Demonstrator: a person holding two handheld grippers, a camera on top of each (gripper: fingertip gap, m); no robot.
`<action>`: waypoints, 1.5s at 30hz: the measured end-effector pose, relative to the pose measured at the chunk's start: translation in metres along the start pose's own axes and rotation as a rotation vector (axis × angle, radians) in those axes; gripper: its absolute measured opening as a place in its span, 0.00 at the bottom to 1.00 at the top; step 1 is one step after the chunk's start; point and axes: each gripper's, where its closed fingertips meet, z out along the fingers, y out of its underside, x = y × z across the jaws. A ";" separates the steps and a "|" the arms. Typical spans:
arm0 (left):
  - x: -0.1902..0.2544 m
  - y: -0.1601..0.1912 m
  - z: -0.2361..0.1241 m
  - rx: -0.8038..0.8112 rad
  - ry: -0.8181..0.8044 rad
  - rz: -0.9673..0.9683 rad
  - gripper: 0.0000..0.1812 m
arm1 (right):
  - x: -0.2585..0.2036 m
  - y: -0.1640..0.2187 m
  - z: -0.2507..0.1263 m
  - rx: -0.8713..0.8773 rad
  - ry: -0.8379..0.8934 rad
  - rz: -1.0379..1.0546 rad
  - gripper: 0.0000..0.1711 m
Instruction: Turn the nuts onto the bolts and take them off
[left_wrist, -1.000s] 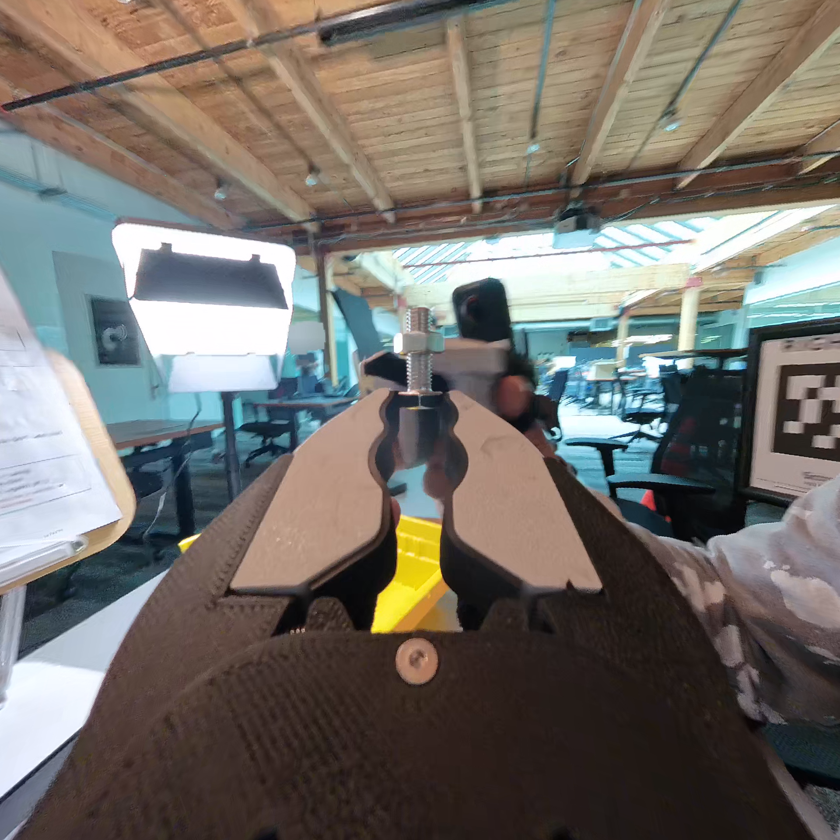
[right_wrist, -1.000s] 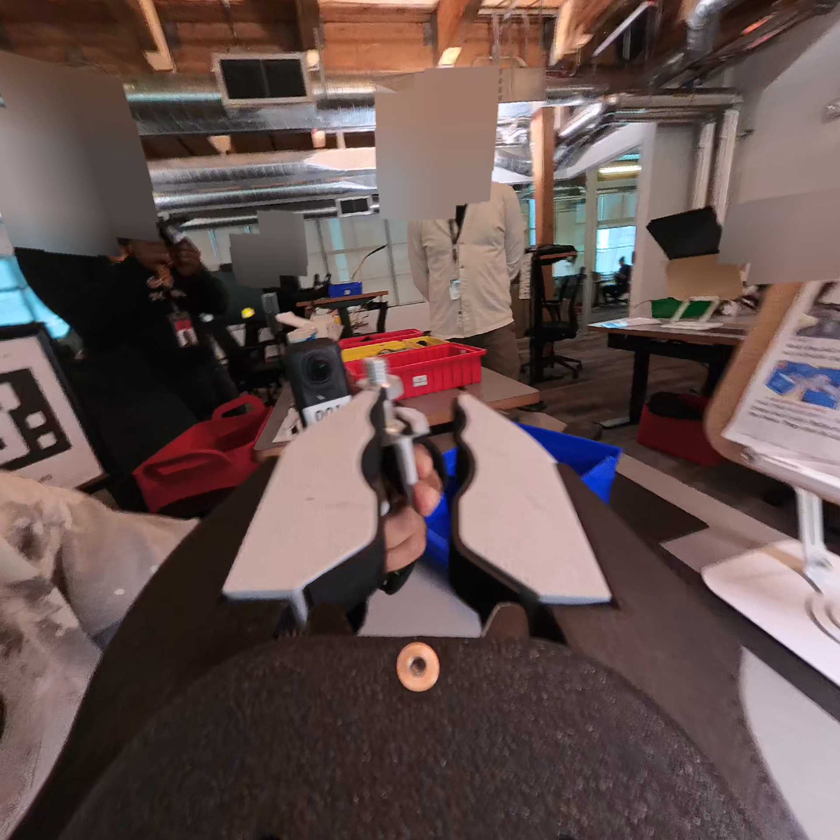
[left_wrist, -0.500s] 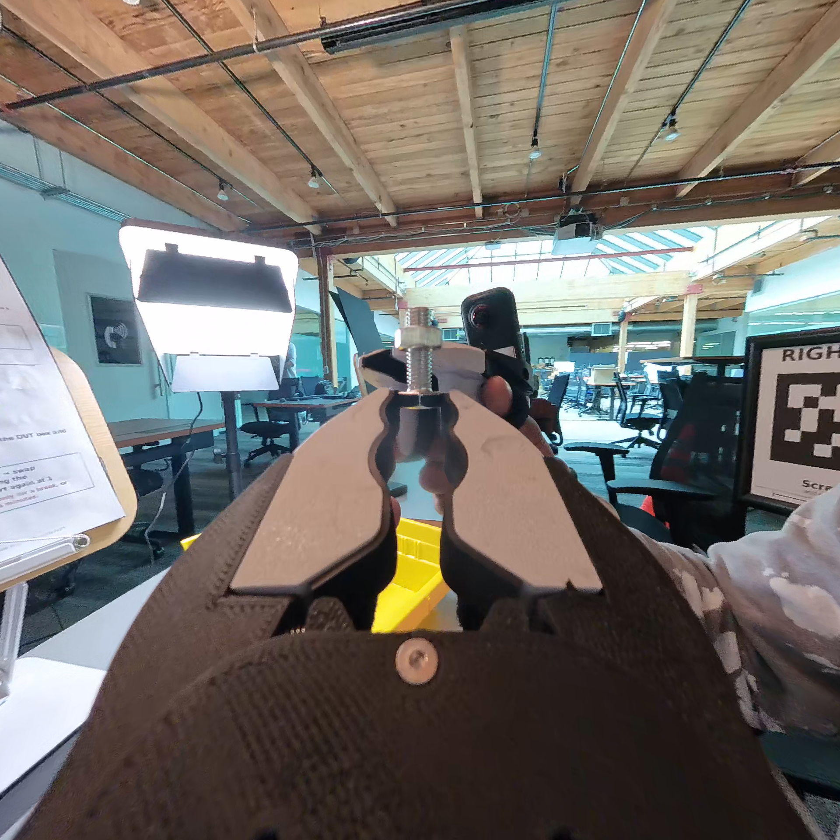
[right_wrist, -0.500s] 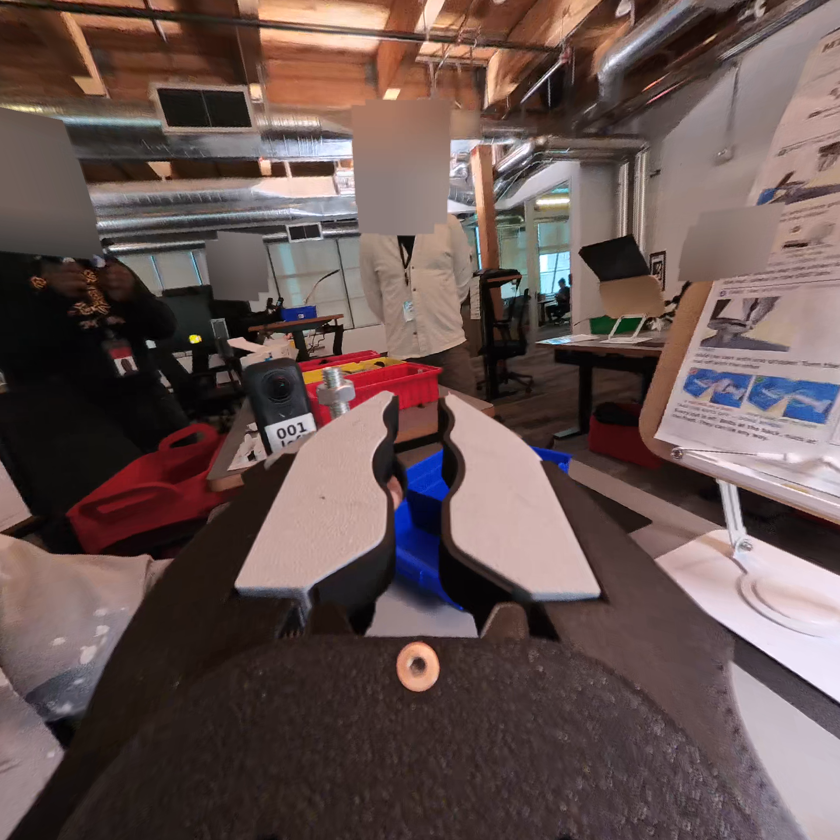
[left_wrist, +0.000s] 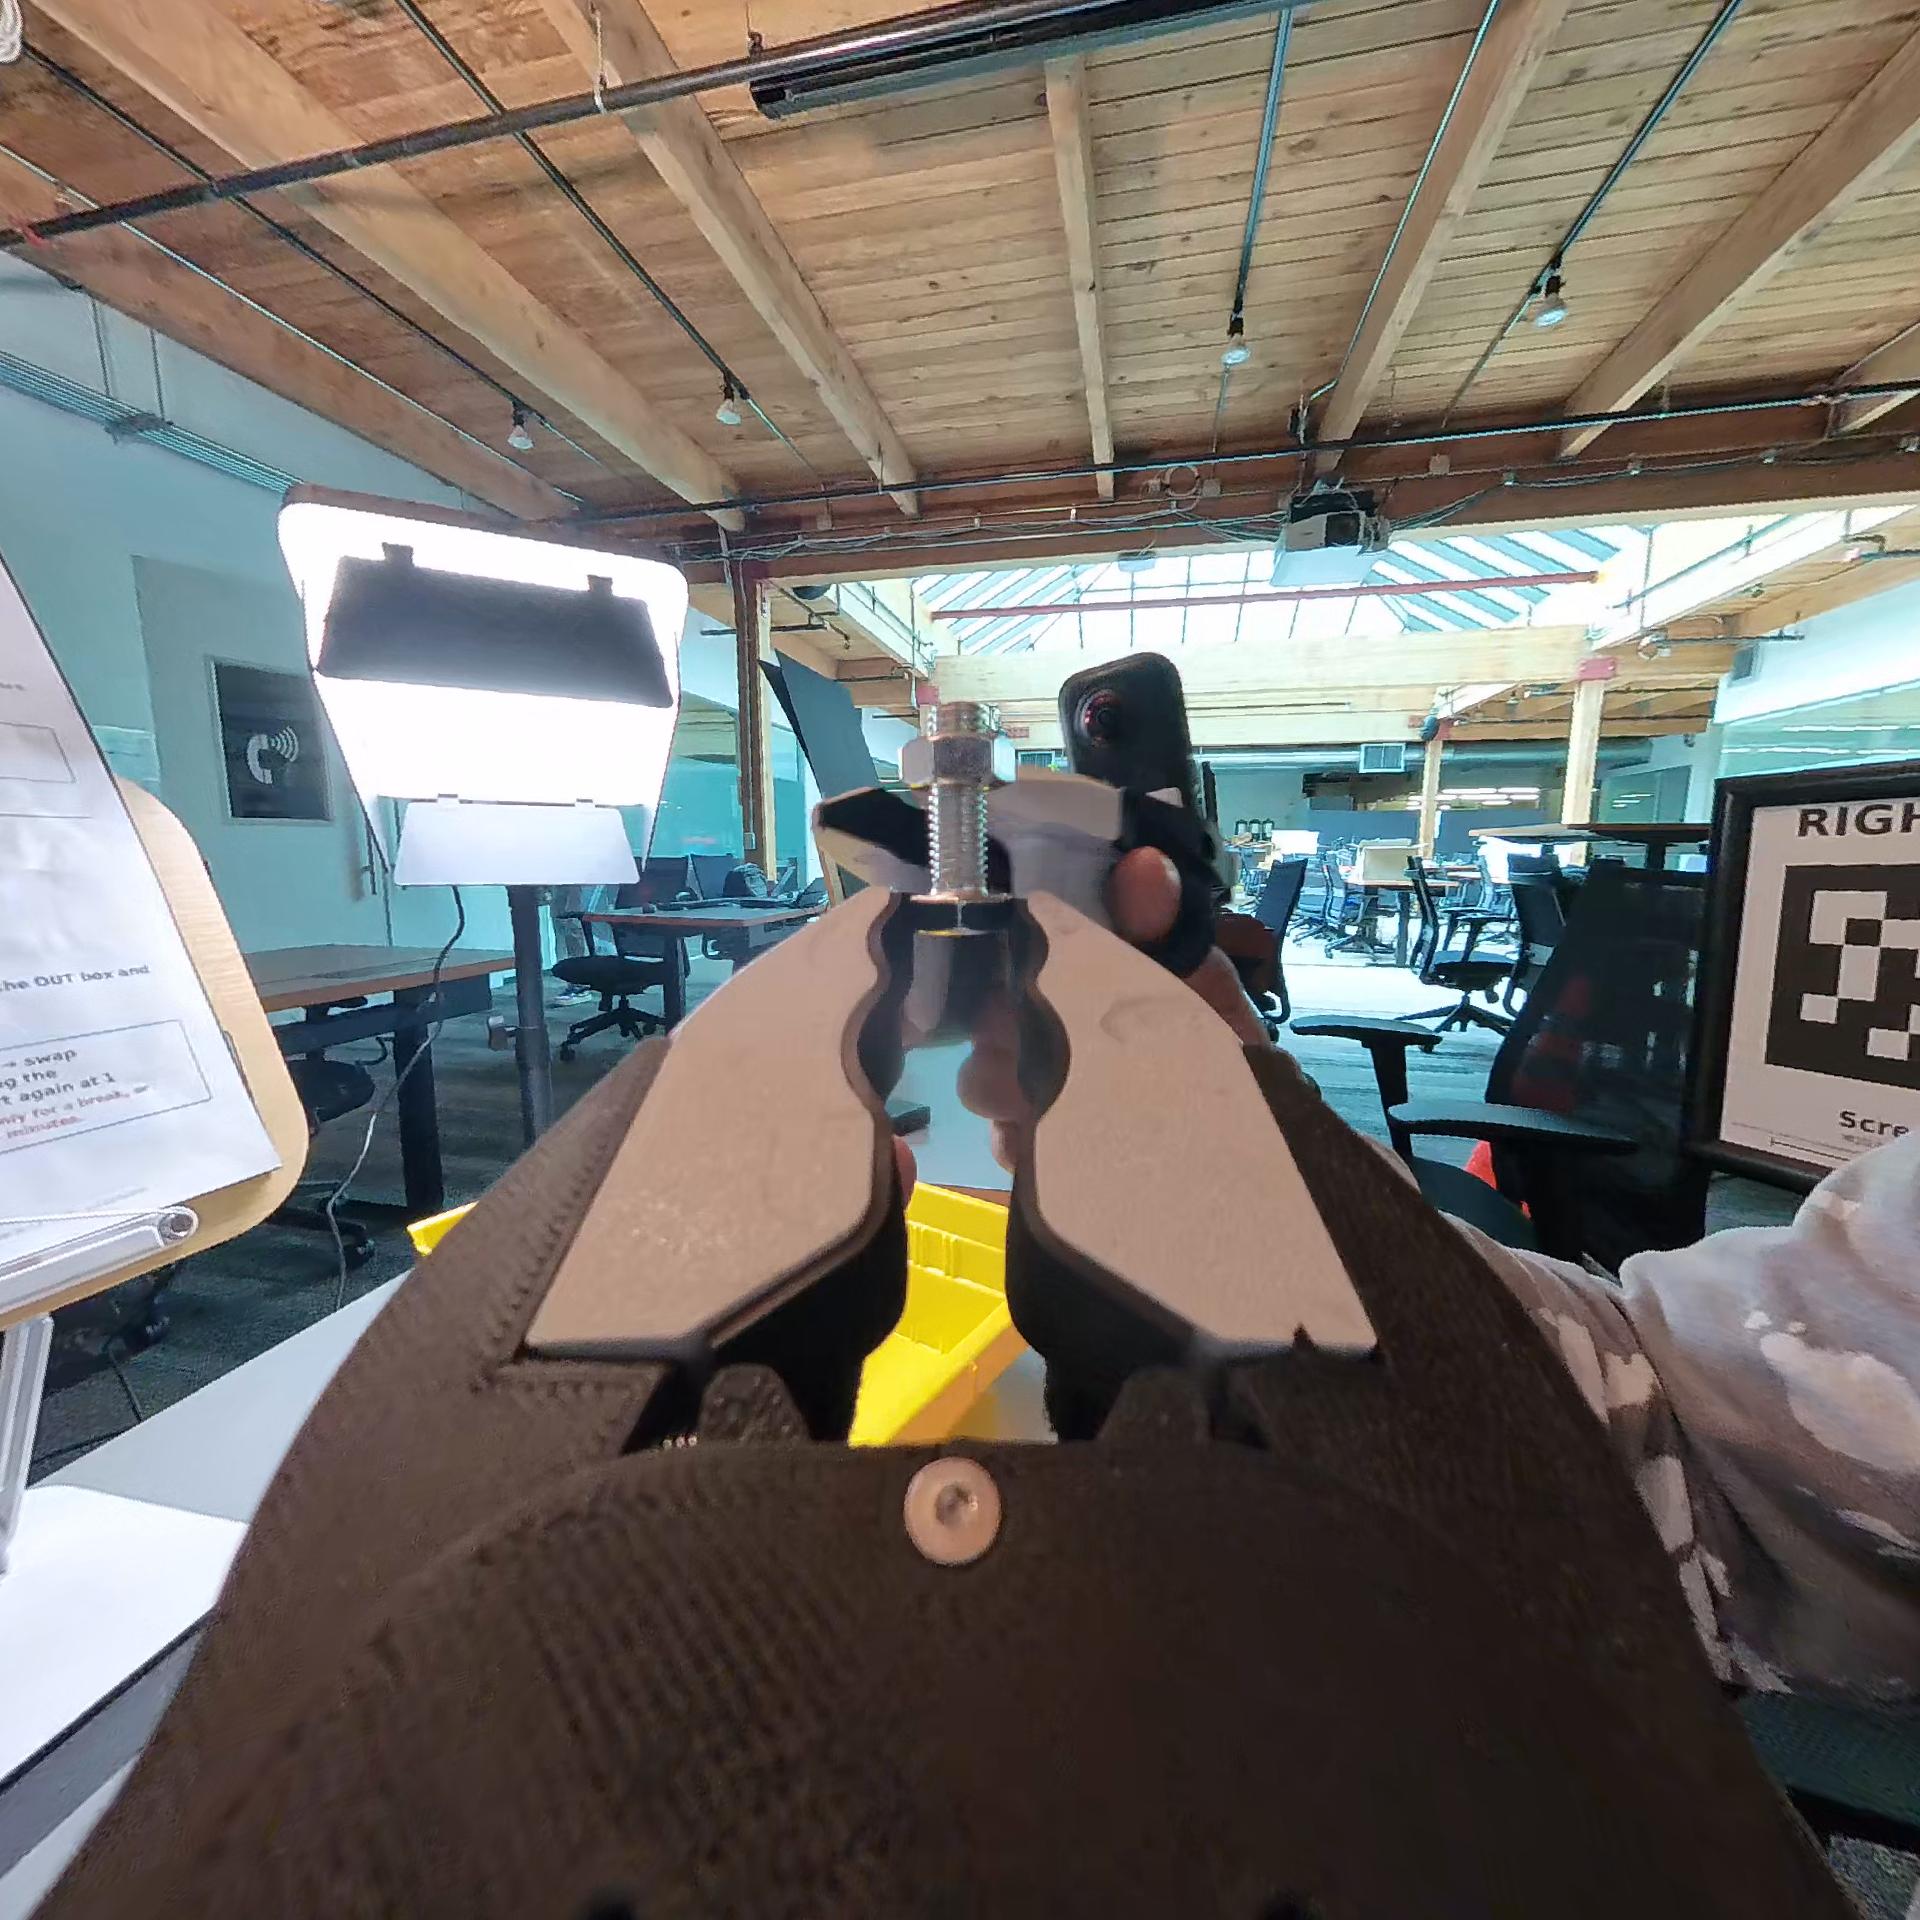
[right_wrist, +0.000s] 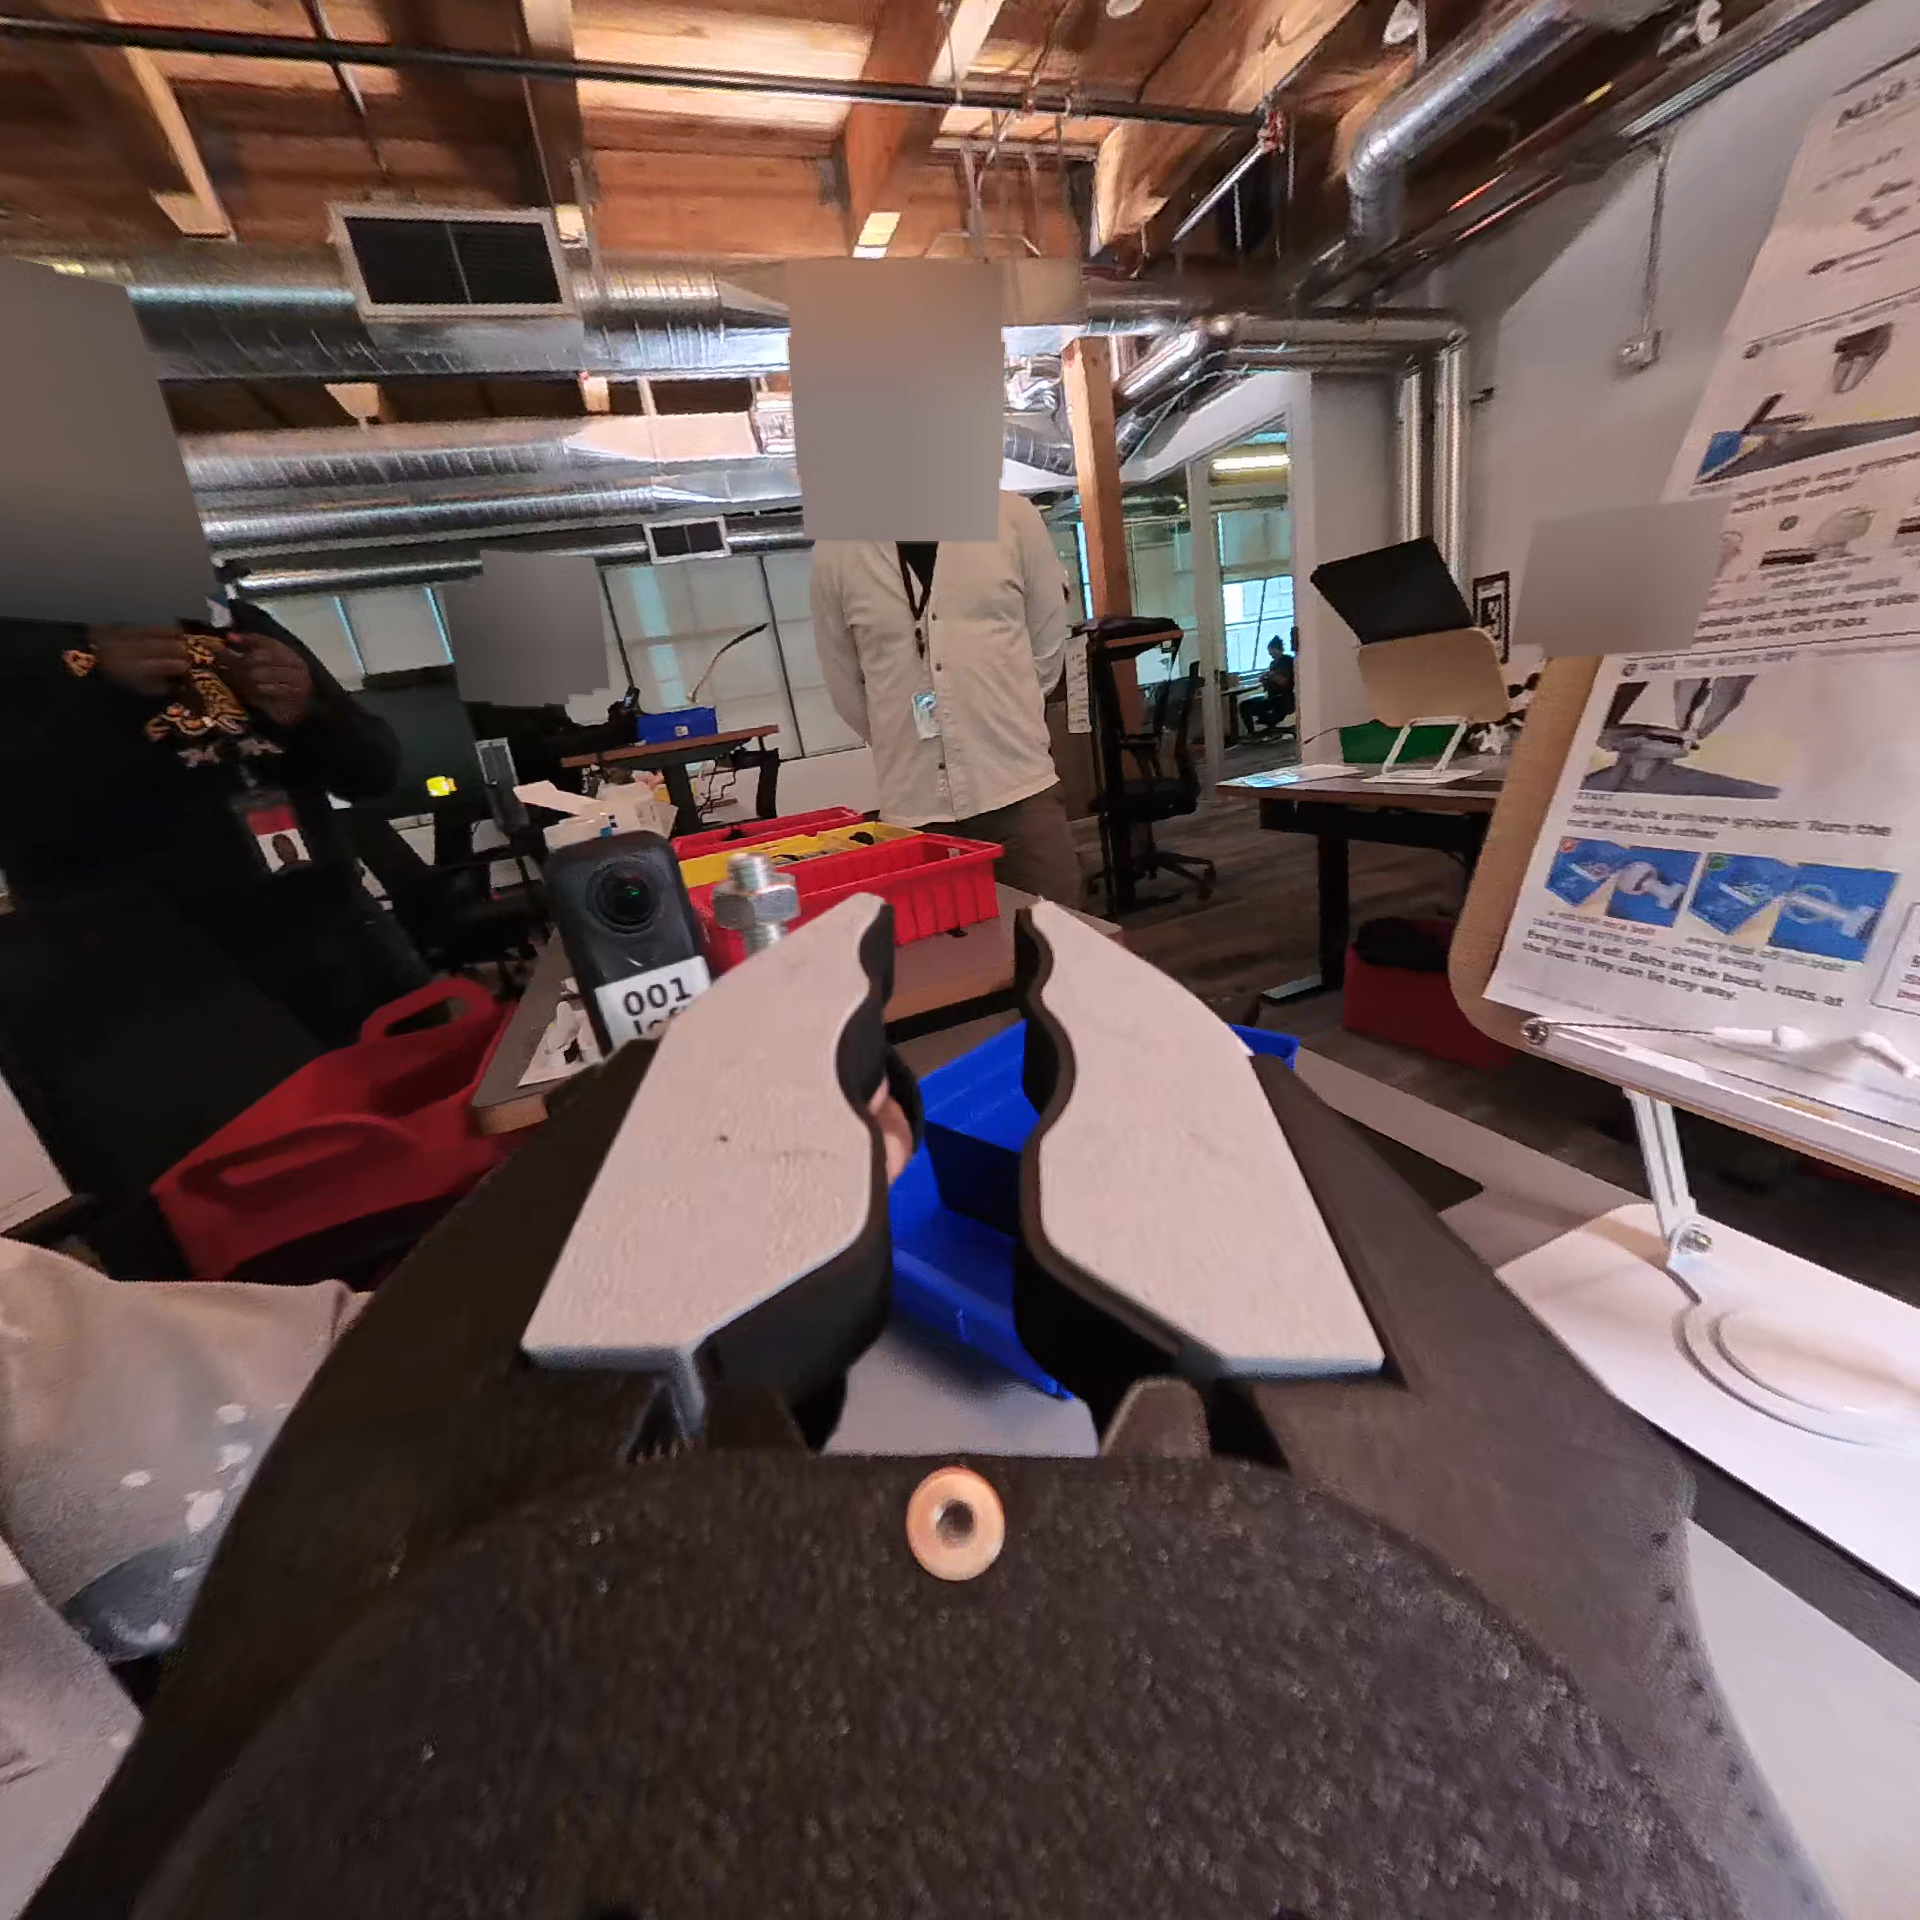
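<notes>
One bolt (left_wrist: 958, 831), steel, threaded, stands upright with its head clamped between the tips of the left tool (left_wrist: 958, 920). One hex nut (left_wrist: 954, 762) sits near the top of the shank, a little thread showing above it.

Right tool (right_wrist: 954, 914): fingers apart with a narrow gap, gripping nothing. In the left wrist view it shows beyond the bolt, its two tips either side of the shank just below the nut; contact cannot be confirmed.

Judged step: re-gripping between turns on the nut. Whether it is going on or coming off cannot be told.

Risks:
- Nut near the thread end; if it is being unscrewed, one more turn could free it, and it drops unless the right tool has closed on it.
- Left tool holds only the bolt head; a sideways push from the right tool could tilt or twist the bolt out.
- Closing on the threads instead of the nut flats would turn nothing.

View differences:
- Left wrist view: full shank, nut height, the grip on the head, a yellow bin (left_wrist: 951, 1320) below, a lit lamp panel (left_wrist: 483, 665).
- Right wrist view: only the bolt top and nut, off to the left of its own fingers; also a blue bin (right_wrist: 966, 1174), red bins (right_wrist: 914, 873) and an instruction board (right_wrist: 1704, 883) on the bench (right_wrist: 1766, 1351).
</notes>
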 end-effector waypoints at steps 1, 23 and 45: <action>-0.001 0.001 0.000 -0.001 -0.004 -0.002 0.10 | -0.006 0.000 0.002 0.000 -0.023 -0.007 0.15; 0.004 -0.002 0.000 0.023 0.037 -0.030 0.10 | -0.001 0.002 0.004 0.023 0.002 0.015 0.09; 0.005 0.004 0.002 0.012 0.031 -0.031 0.10 | -0.030 0.006 0.014 -0.002 -0.099 -0.021 0.22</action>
